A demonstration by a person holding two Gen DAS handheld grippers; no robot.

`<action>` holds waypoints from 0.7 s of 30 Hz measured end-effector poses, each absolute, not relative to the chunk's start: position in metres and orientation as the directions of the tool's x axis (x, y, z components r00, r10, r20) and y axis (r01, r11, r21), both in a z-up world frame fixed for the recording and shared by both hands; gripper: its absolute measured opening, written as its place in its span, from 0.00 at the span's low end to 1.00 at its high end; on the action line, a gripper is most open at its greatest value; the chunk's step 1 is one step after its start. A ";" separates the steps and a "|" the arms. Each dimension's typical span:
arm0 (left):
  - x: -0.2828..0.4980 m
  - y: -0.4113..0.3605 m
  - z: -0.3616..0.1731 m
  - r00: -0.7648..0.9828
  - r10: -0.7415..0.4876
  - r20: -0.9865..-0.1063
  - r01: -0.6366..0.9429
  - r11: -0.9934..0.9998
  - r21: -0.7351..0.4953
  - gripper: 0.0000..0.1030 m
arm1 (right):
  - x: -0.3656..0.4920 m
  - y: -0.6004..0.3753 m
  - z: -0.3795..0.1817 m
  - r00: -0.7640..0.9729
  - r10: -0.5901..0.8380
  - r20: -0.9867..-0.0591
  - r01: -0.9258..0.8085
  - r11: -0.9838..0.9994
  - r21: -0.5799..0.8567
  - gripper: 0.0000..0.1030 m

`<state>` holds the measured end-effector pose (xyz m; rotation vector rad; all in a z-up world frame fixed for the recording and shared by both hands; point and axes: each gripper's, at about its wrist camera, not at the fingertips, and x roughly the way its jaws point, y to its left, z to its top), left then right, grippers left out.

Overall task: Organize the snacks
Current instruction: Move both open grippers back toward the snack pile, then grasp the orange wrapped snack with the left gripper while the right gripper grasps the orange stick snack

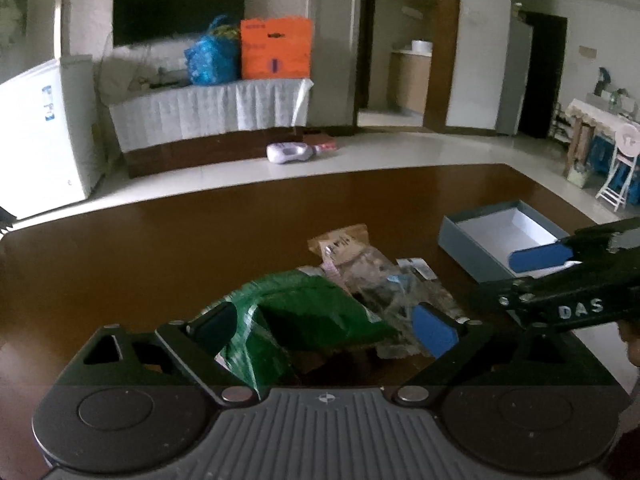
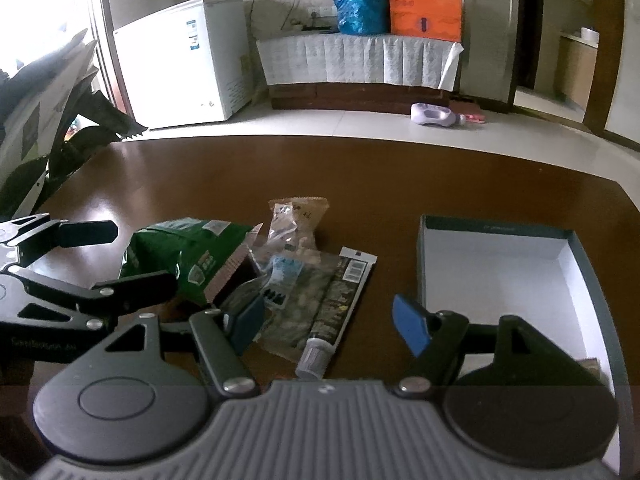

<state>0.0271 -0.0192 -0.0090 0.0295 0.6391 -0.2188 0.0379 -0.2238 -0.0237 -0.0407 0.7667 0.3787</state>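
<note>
A green snack bag (image 1: 304, 312) (image 2: 184, 252) lies on the brown table with a tan packet (image 1: 340, 242) (image 2: 296, 216) and a clear packet with a black-striped edge (image 1: 400, 284) (image 2: 320, 296) beside it. My left gripper (image 1: 324, 328) is open with its jaws on either side of the green bag; it also shows in the right wrist view (image 2: 128, 256). My right gripper (image 2: 328, 320) is open and empty, low over the clear packet; it also shows in the left wrist view (image 1: 540, 258). An open grey box with a white inside (image 1: 472, 248) (image 2: 520, 276) stands at the right.
The table's far edge (image 2: 360, 140) curves in front of a tiled floor. Beyond are a white freezer (image 2: 180, 60), a covered side table (image 2: 360, 60) with blue and orange bags, and a purple bottle (image 2: 432, 114) on the floor.
</note>
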 end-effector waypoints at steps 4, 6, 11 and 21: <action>0.017 -0.027 -0.014 0.753 -0.239 -0.614 0.265 0.963 -0.051 0.93 | 0.038 -0.224 -0.028 0.643 0.321 -0.695 -0.354 0.930 0.101 0.70; 0.011 -0.033 -0.017 0.746 -0.245 -0.620 0.287 0.957 -0.033 0.93 | 0.037 -0.224 -0.031 0.634 0.325 -0.702 -0.358 0.928 0.106 0.70; 0.005 -0.041 -0.023 0.729 -0.238 -0.642 0.301 0.954 -0.013 0.93 | 0.032 -0.220 -0.035 0.621 0.328 -0.711 -0.380 0.920 0.092 0.70; -0.008 -0.057 -0.038 0.699 -0.239 -0.674 0.336 0.942 0.014 0.92 | 0.017 -0.222 -0.037 0.611 0.333 -0.718 -0.395 0.914 0.088 0.70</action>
